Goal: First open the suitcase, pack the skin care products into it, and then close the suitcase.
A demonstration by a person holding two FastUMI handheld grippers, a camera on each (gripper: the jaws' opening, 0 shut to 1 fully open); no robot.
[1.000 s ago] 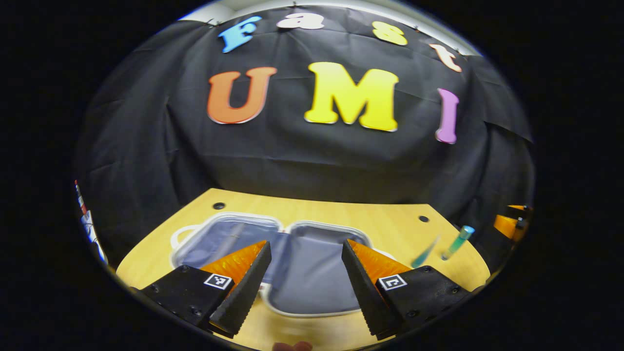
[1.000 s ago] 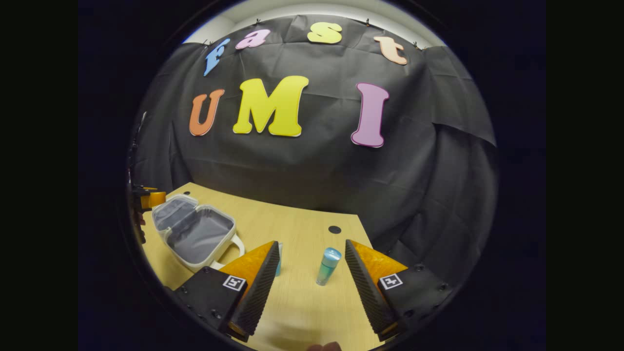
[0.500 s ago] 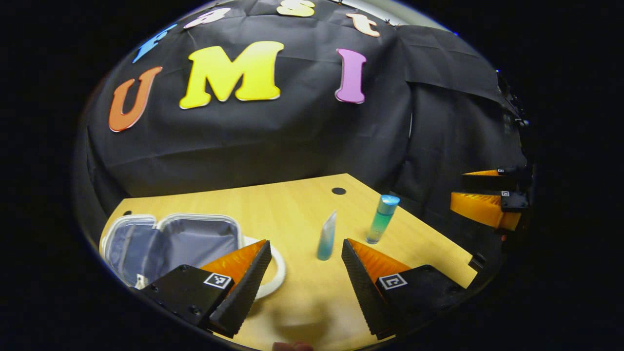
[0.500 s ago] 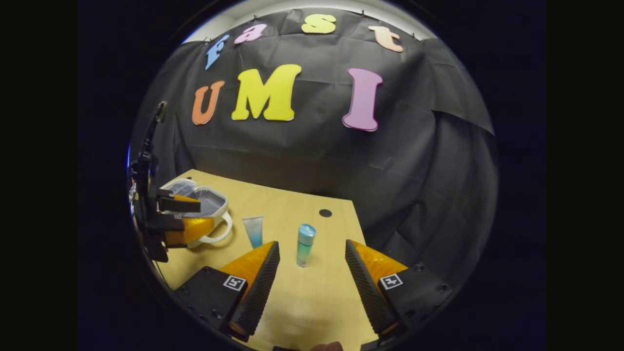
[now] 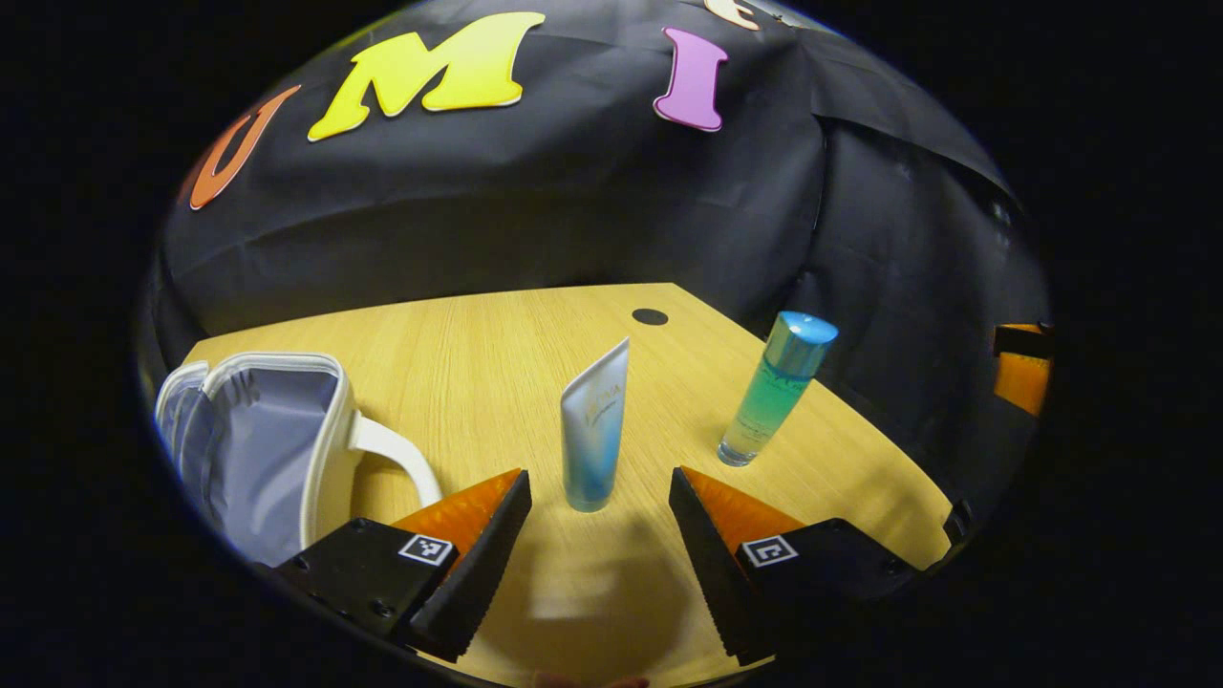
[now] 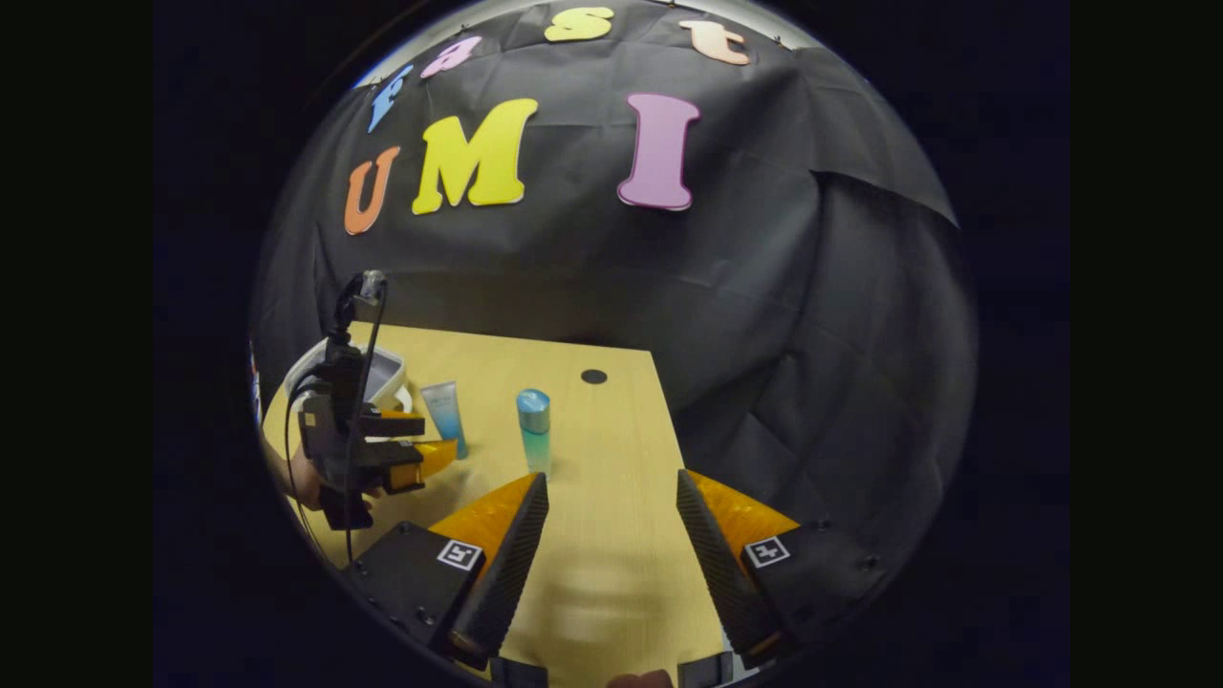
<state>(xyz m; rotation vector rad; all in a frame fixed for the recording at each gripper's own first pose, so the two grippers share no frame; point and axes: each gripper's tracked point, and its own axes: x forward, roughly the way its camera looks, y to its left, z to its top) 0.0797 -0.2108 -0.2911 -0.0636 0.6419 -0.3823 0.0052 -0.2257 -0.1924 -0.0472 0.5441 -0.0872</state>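
Worktop [image 5: 497, 354] carries the suitcase [image 5: 258, 430], lying open at its left end, with the tube [image 5: 594, 425] and the bottle [image 5: 776, 387] upright and apart to its right. Left gripper [image 5: 600, 506] sits just before the tube, fingers apart around nothing. Right gripper [image 6: 611, 511] hovers over bare wood near the bottle, fingers likewise apart.

The booth was dim, but light from above made the wooden table [image 5: 497, 354] bright. A soft dark shadow lay on the table just ahead of the left gripper [image 5: 597, 526]. Things looked sharp in the middle and bent near the round edges.
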